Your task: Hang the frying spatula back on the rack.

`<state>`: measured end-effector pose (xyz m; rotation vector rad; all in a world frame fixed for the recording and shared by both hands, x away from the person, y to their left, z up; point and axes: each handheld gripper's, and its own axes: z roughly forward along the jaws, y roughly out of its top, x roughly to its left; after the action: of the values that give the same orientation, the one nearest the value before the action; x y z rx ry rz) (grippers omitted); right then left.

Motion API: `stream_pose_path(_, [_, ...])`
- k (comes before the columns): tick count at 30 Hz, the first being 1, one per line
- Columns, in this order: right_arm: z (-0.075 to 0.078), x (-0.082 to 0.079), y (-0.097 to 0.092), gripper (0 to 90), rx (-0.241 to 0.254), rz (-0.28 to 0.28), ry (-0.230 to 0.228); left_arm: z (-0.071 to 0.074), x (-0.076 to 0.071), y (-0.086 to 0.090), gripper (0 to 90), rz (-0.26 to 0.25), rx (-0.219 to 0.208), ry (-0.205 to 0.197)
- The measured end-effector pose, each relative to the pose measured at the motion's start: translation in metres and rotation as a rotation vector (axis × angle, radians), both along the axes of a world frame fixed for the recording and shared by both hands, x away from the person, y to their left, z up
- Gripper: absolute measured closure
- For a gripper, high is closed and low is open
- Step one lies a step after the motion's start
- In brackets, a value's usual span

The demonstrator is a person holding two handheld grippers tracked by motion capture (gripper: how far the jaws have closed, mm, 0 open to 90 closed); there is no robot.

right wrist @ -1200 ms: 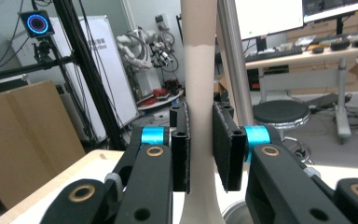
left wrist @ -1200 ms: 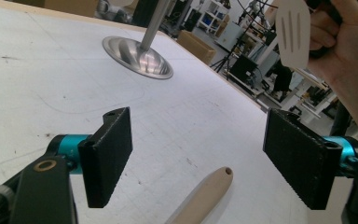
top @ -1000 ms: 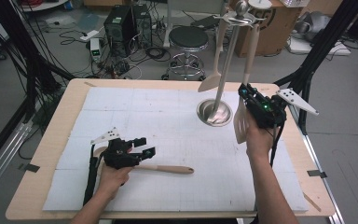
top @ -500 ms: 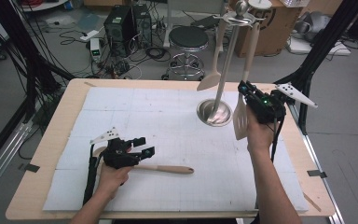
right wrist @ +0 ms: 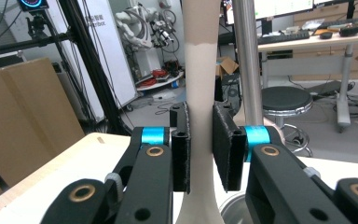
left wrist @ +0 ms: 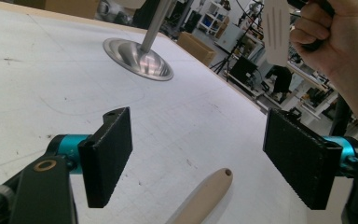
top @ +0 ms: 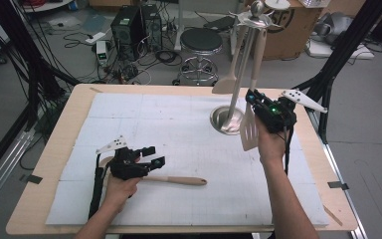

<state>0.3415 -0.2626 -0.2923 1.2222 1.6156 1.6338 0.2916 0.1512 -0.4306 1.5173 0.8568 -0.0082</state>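
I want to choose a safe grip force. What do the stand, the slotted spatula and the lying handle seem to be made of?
Stand: probably polished steel; its base and pole mirror the room.
Spatula: pale beige and matte, with no glare; wood or plastic, I cannot tell which. The right tongs are clamped on its handle.
Handle: light tan and matte, with a hole at its end; likely wood.
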Motion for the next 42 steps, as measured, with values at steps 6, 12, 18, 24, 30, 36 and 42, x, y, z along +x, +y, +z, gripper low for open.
stream_pose_path(6, [0.000,0.005,0.000,78.8,-0.016,-0.019,0.008,0.000,0.000,0.000,24.5,0.001,0.000,-0.002])
stream_pose_path(12, [0.005,0.012,0.004,78.8,-0.029,-0.027,0.017,0.000,0.000,0.001,24.5,0.003,0.000,0.000])
stream_pose_path(18, [0.002,0.018,0.007,78.9,-0.048,-0.028,0.045,0.000,0.000,0.002,24.5,0.008,-0.002,0.001])
stream_pose_path(24, [0.001,0.018,0.007,78.6,-0.056,-0.038,0.058,0.000,0.000,0.002,24.5,0.003,-0.002,-0.005])
stream_pose_path(30, [0.000,0.020,0.005,70.7,-0.029,-0.034,0.072,0.001,0.000,0.002,24.5,0.004,-0.003,-0.003])
stream_pose_path(36, [0.000,0.019,0.002,57.6,0.007,-0.053,0.068,0.001,0.000,0.003,24.5,0.003,-0.003,-0.003])
stream_pose_path(42, [0.005,0.015,-0.005,52.9,0.063,-0.080,0.017,0.001,0.000,0.003,24.5,0.003,-0.004,-0.005])
